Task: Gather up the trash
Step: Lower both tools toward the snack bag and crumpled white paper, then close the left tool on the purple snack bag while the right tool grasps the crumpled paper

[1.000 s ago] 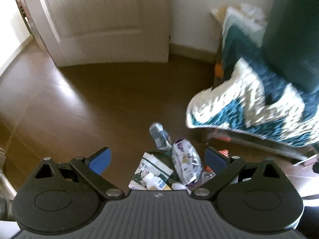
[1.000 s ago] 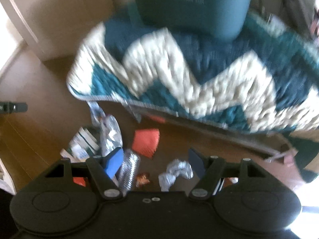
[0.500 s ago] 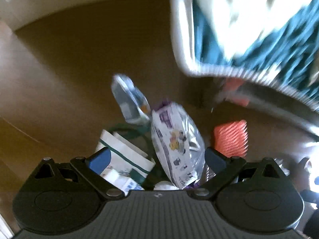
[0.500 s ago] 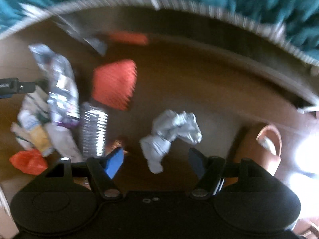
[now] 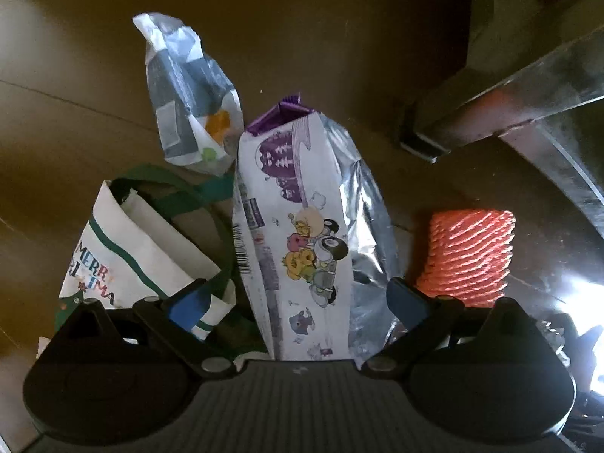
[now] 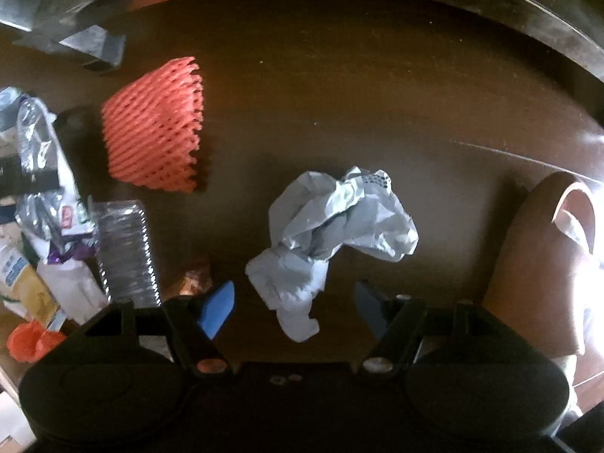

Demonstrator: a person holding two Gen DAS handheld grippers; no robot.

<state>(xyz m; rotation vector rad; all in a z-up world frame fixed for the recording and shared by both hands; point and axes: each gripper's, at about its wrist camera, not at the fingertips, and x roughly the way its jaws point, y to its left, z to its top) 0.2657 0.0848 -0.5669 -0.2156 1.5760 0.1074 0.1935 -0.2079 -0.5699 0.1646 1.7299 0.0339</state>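
Dark brown floor (image 6: 339,87) was seen in both views, with a bright glare patch at the right edge. Grey frame legs (image 5: 502,87) were seen along the top of each view.

Trash was scattered on the floor. Below the left gripper (image 5: 298,302), whose fingers were spread apart and empty, a foil snack bag (image 5: 302,234) printed with cartoon figures lay between the blue pads. A small wrapper (image 5: 190,94) lay just beyond it, touching its upper left corner. A white paper bag (image 5: 139,253) with green handles lay beside the left finger, partly hidden by it. An orange foam net (image 5: 470,253) lay to the right of the snack bag, apart from it.

Below the right gripper (image 6: 294,305), also held apart and empty, a crumpled grey paper (image 6: 332,234) lay on the floor, its lower end between the fingertips. The foam net (image 6: 153,124) lay well to its upper left. A crushed clear bottle (image 6: 124,256) lay near the left finger, among further wrappers at the left edge. A brown slipper (image 6: 543,256) lay to the right of the paper, apart from it.
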